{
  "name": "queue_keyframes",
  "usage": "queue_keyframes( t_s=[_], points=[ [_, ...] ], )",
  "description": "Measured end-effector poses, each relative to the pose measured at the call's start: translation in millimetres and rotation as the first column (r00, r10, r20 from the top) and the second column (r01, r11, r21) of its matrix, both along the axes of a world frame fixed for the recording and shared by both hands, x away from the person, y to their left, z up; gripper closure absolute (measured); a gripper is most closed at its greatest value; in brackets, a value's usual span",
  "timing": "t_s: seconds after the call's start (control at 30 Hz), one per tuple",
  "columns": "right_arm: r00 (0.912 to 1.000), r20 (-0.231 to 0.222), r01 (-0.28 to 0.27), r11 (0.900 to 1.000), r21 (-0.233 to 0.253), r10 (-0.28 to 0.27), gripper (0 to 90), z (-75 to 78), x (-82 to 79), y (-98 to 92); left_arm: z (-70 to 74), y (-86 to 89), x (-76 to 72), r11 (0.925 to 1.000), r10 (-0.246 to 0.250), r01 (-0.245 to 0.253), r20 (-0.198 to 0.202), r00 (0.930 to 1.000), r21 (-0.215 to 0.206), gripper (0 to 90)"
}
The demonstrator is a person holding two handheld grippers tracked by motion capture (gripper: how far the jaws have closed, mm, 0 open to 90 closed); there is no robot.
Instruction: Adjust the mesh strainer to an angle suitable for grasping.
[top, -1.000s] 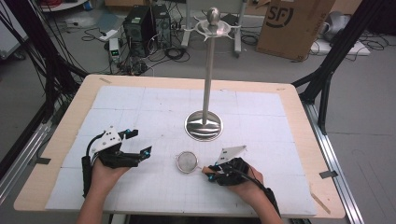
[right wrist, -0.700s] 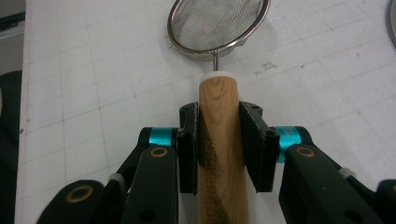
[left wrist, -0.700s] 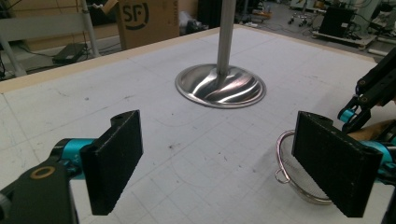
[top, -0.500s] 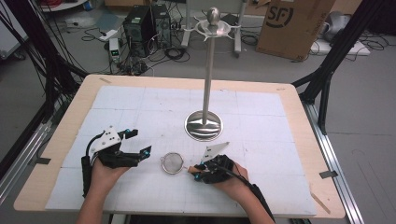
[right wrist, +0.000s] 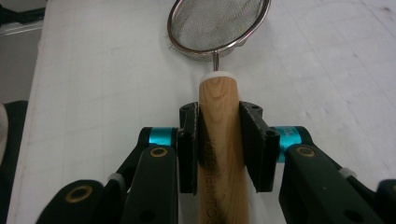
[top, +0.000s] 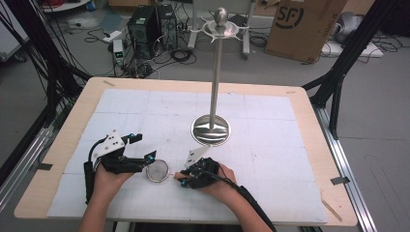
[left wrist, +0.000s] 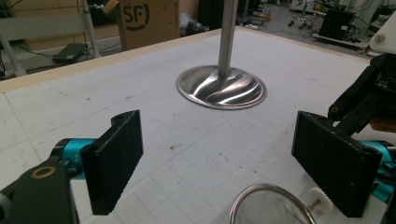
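Observation:
A small metal mesh strainer (top: pixel 157 170) with a wooden handle (right wrist: pixel 222 107) lies low over the white mat at the front of the table. My right gripper (top: pixel 186 180) is shut on that handle, and the mesh bowl (right wrist: pixel 217 23) points away from it. My left gripper (top: pixel 143 147) stands open just left of the bowl. In the left gripper view the strainer's rim (left wrist: pixel 271 205) sits low between the black pads (left wrist: pixel 114 158), close to the right one. A tall steel stand with a round base (top: pixel 211 129) rises behind them.
The stand's pole (top: pixel 215 72) ends in a hooked top above mid-table. A white gridded mat (top: pixel 270 145) covers the wooden tabletop (top: pixel 319 159). On the floor beyond the table are a cardboard box (top: pixel 302 26), a computer (top: pixel 147 26) and cables.
My right gripper has carried the strainer leftward, bringing its bowl up beside the left gripper. The left gripper has stayed where it was, open.

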State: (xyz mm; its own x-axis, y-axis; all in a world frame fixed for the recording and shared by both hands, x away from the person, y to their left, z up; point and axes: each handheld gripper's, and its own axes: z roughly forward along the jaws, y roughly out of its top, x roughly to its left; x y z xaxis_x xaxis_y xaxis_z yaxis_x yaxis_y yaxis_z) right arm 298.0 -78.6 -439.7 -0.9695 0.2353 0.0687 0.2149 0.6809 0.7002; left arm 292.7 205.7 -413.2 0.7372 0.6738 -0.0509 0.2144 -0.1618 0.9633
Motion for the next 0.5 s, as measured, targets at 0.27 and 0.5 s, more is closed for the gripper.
queue_keyframes(
  t_s=[0.27, 0.5],
  points=[
    [0.9997, 0.023, 0.011, 0.999, -0.036, -0.01, 58.3, 1.1, -2.3, 4.8, 0.8, 1.8, -0.5, 0.9999, 0.005, -0.005, 0.003, 1.0, -0.012, 17.2],
    [0.9969, 0.072, 0.037, 0.996, -0.081, -0.031, 56.7, 3.5, -12.4, -14.8, 0.9, 1.1, -0.6, 1.0, -0.002, 0.002, 0.009, 1.0, -0.006, 17.1]
  ],
)
